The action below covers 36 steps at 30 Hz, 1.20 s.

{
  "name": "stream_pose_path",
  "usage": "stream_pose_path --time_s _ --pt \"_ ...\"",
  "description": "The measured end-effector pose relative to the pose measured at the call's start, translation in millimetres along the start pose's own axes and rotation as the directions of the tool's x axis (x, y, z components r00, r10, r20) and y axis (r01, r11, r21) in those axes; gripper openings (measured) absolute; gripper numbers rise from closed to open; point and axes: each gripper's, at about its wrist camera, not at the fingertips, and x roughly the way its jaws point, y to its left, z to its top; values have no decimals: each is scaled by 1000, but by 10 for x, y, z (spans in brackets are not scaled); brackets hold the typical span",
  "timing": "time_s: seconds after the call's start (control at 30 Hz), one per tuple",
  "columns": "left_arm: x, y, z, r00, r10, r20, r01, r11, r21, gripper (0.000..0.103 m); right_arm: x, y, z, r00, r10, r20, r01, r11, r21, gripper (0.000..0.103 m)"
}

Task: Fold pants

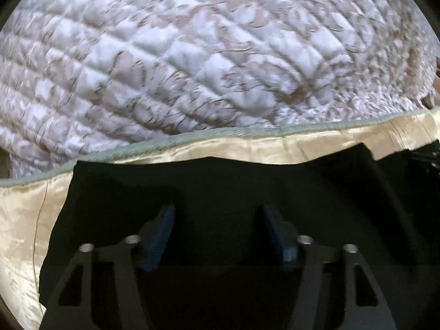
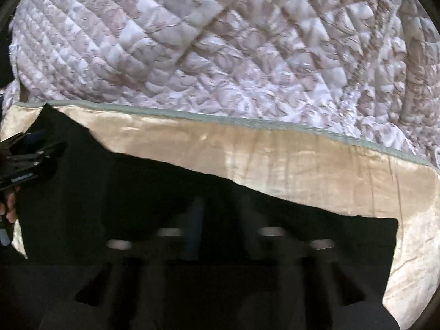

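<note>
Pants (image 1: 220, 181): black, spread flat on the cream satin border (image 1: 275, 145) of a quilted bedspread (image 1: 192, 55); the far edge runs just past both grippers.
Left gripper (image 1: 218, 211): jaws apart, blue pads (image 1: 162, 233) over the black cloth, nothing pinched between them.
Right gripper (image 2: 220, 206): blurred and dark against the pants (image 2: 165, 181); fingers look narrowly spaced, but I cannot tell whether cloth is caught.
Side view: the left gripper (image 2: 30, 159) sits at the pants' left end.
</note>
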Motion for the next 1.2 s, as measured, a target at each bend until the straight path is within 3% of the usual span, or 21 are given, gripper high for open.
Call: stream_pose_path --time_s 0.07,0.13,0.27,0.47,0.57,0.73,0.83,0.97,1.07,1.2 --pt "-42 -78 -9 1000 10 22 -11 999 31 24 9 89 8 999 -31 7 31 999 -41 9" --pt "-106 -123 6 998 27 51 -29 998 50 5 5 99 4 999 -38 15 38 998 -41 9" --pt "-380 -60 -19 994 39 103 -40 999 5 4 -209 80 -17 997 -23 72 24 1000 -10 6" --pt "-1120 100 -251 977 4 214 14 996 -83 4 -973 140 -264 975 19 220 -27 999 34 6" --pt "-1563 89 -477 960 -22 280 55 992 -113 4 -1350 232 -511 959 41 282 -57 997 49 6" --pt "-2263 -7 -1073 937 -47 347 100 986 -136 4 -1956 395 -1195 938 62 342 -102 990 100 6" --pt "-2450 -99 -1521 941 -65 333 119 982 -146 4 -2181 484 -1677 937 73 342 -135 978 162 5" --pt "-2428 -270 -2119 966 -91 241 128 981 -143 5 -2171 556 -2292 956 78 281 -156 951 268 5" --pt "-2263 -348 -2394 984 -106 140 127 981 -150 5 -1965 515 -2610 978 83 191 -148 922 357 5" --pt "-2351 -313 -2588 987 -104 119 125 975 -181 9 -1826 426 -2811 984 125 129 -169 880 443 11"
